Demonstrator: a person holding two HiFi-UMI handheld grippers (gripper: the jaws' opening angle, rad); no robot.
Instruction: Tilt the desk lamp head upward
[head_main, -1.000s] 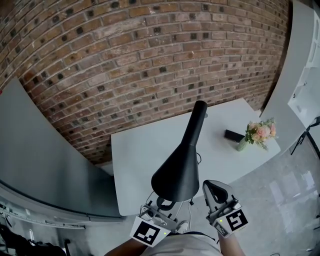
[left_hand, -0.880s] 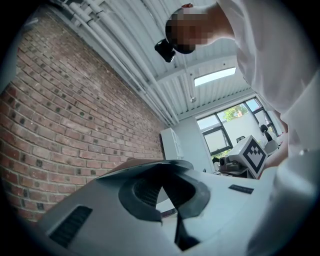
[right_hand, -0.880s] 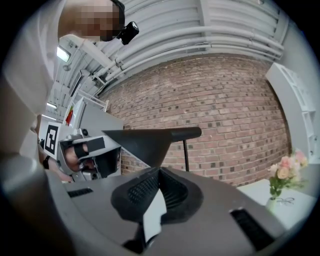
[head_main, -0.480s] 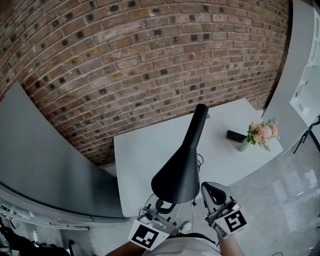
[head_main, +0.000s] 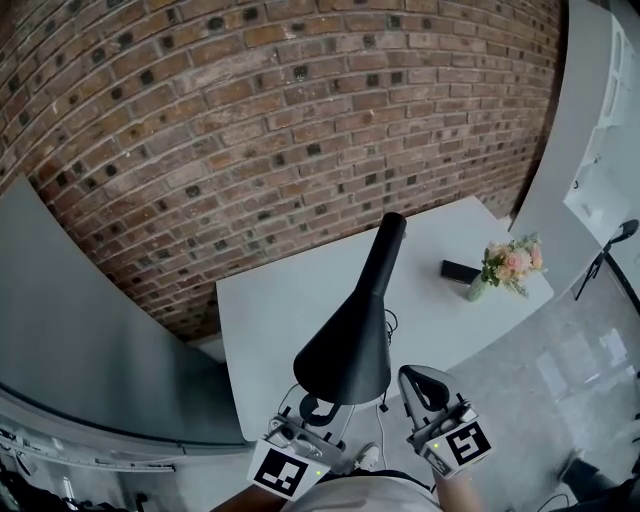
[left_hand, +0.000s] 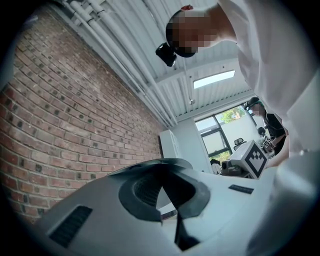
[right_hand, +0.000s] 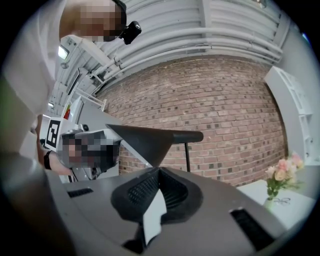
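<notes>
With jaws together and empty on your left gripper (head_main: 318, 405) and right gripper (head_main: 420, 382), both just beside the lamp head (head_main: 345, 345) at the worktop's (head_main: 270, 320) near edge, a push may skid off the smooth cone or topple the lamp.

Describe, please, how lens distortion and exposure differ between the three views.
Head view: fisheye bows the brick wall into arcs, light even, lamp head sharp. Left gripper view: dark vignette, window washed out. Right gripper view: same vignette, lamp head near-silhouette, flowers soft at the edge.
</notes>
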